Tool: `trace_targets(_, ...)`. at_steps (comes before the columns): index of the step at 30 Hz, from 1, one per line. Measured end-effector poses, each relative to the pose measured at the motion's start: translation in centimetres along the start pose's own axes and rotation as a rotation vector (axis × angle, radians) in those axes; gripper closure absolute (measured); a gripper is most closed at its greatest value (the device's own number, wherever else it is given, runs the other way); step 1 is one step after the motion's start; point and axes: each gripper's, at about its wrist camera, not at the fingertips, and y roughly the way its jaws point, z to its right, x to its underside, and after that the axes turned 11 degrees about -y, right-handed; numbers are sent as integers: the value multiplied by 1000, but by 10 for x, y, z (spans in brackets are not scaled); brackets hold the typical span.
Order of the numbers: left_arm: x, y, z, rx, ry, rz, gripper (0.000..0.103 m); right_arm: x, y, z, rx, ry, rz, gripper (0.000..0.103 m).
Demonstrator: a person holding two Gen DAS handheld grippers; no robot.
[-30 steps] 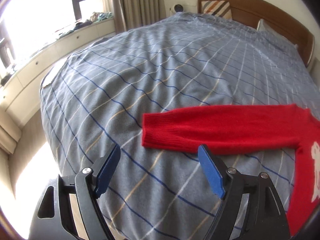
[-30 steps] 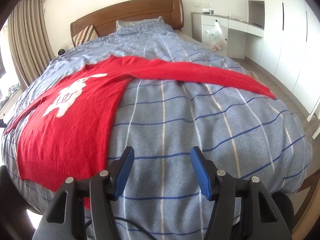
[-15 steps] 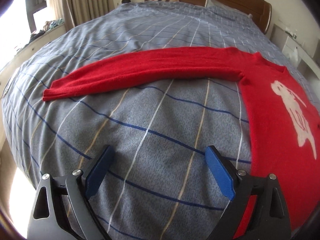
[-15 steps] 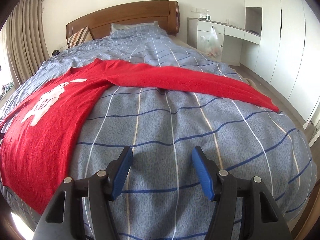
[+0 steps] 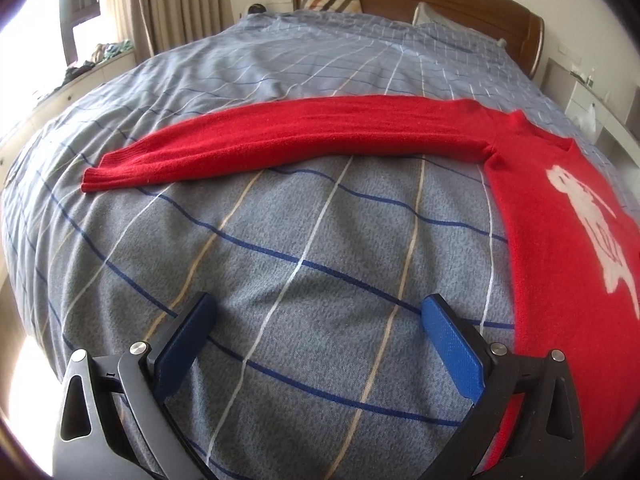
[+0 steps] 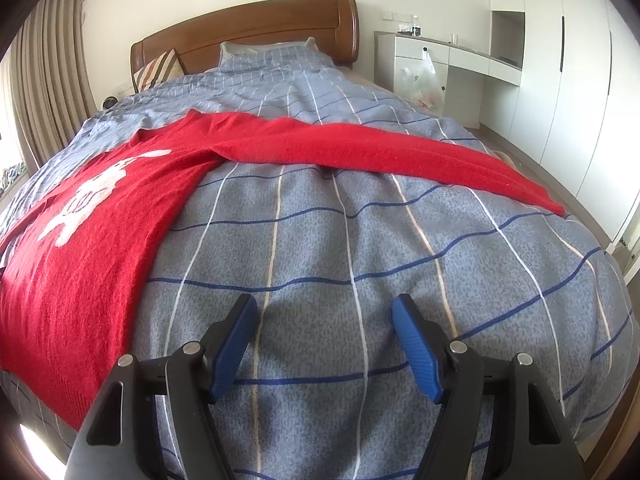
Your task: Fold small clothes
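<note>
A red knitted sweater (image 5: 568,240) with a white animal figure lies flat on the bed, front up. Its left sleeve (image 5: 280,140) stretches out to the left in the left wrist view. Its right sleeve (image 6: 400,152) stretches out to the right in the right wrist view, where the body (image 6: 80,232) lies at the left. My left gripper (image 5: 318,308) is open and empty above bare quilt, short of the left sleeve. My right gripper (image 6: 325,312) is open and empty above bare quilt, short of the right sleeve.
The bed has a grey-blue checked quilt (image 5: 300,264) and a wooden headboard (image 6: 248,40) with pillows. Curtains (image 5: 168,0) and a window ledge are on the left. A white desk with a plastic bag (image 6: 424,76) and wardrobes (image 6: 568,60) stand on the right.
The left gripper has swung right, so the whole left sleeve and the sweater's body came into view. The right gripper has shifted right and closer to the quilt. Both stayed open.
</note>
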Motion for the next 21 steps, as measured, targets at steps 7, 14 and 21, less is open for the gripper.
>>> trace_targets(7, 4, -2, 1, -9, 28, 5, 0, 0, 1, -2, -3, 0, -1, 30)
trace_targets(14, 4, -5, 4, -20, 53, 24, 0, 0, 1, -2, -2, 0, -1, 29)
trace_targets(21, 2, -18, 1, 21, 24, 75, 0, 0, 1, -4, -3, -4, 0, 27)
